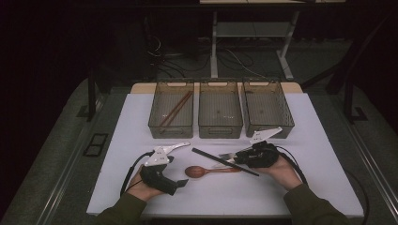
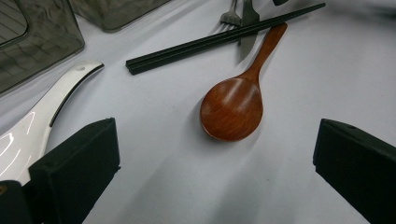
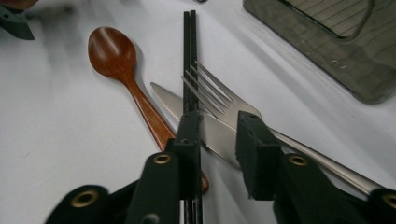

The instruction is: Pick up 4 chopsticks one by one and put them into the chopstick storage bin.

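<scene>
A wooden spoon (image 1: pixel 202 171) (image 2: pixel 233 107) (image 3: pixel 112 51) lies on the white table, bowl to the left. A pair of black chopsticks (image 1: pixel 211 158) (image 2: pixel 210 42) (image 3: pixel 188 46) lies slanted across its handle. A metal fork (image 3: pixel 210 88) (image 2: pixel 231 16) and a knife (image 3: pixel 170 98) rest beside them. My right gripper (image 1: pixel 239 159) (image 3: pixel 217 126) stands low over this pile, jaws narrow, with the knife blade and the fork's neck between them; a gap still shows. My left gripper (image 1: pixel 176 171) (image 2: pixel 215 154) is wide open, facing the spoon's bowl with nothing between its jaws.
Three smoky plastic bins stand in a row at the back of the table: left (image 1: pixel 171 129), middle (image 1: pixel 220 129), right (image 1: pixel 270 129). Brown chopsticks (image 1: pixel 176 108) lie in the left bin. Bare table (image 1: pixel 305 150) stretches to the right of my right hand.
</scene>
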The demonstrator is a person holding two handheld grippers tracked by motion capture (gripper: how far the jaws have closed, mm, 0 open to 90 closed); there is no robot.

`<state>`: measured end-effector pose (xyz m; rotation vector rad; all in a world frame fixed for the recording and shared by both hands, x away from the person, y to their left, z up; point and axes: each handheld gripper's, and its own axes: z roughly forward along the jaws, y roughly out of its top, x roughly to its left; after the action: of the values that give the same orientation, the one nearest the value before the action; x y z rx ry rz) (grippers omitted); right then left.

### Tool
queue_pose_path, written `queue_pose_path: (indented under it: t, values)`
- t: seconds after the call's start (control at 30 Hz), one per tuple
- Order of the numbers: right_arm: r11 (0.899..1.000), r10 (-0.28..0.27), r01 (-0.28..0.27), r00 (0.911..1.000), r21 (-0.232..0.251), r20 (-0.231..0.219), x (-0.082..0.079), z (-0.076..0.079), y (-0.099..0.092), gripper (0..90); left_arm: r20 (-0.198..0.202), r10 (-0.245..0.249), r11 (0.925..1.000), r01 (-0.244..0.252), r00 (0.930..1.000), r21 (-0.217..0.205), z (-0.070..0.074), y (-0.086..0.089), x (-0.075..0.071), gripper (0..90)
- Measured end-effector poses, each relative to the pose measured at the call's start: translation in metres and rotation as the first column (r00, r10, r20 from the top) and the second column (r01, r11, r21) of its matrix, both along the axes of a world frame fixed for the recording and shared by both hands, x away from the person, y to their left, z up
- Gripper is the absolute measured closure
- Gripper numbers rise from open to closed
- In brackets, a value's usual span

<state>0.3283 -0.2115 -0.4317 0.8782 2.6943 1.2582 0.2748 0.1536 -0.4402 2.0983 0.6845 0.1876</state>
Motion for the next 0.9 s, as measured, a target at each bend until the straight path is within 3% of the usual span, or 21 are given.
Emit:
queue_pose_path:
  t: [0.13,0.3,0.9]
  values:
    - [1.000,0.014,-0.014,0.9999,-0.017,0.010,-0.0019,-0.0011,0.0014,76.2,0.004,0.000,1.0000,0.000,1.0000,0.005,0.0006,-0.0001,-0.0009,0.0]
    - [1.000,0.030,-0.030,0.9995,-0.005,0.003,-0.0046,-0.0016,0.0031,78.5,0.001,0.008,1.0000,-0.008,1.0000,0.003,0.0002,0.0003,0.0001,0.0]
    - [0.998,0.043,-0.043,0.9991,-0.041,-0.003,-0.0040,-0.0097,0.0090,78.5,-0.001,0.001,1.0000,-0.001,1.0000,-0.002,-0.0005,0.0009,-0.0002,0.0]
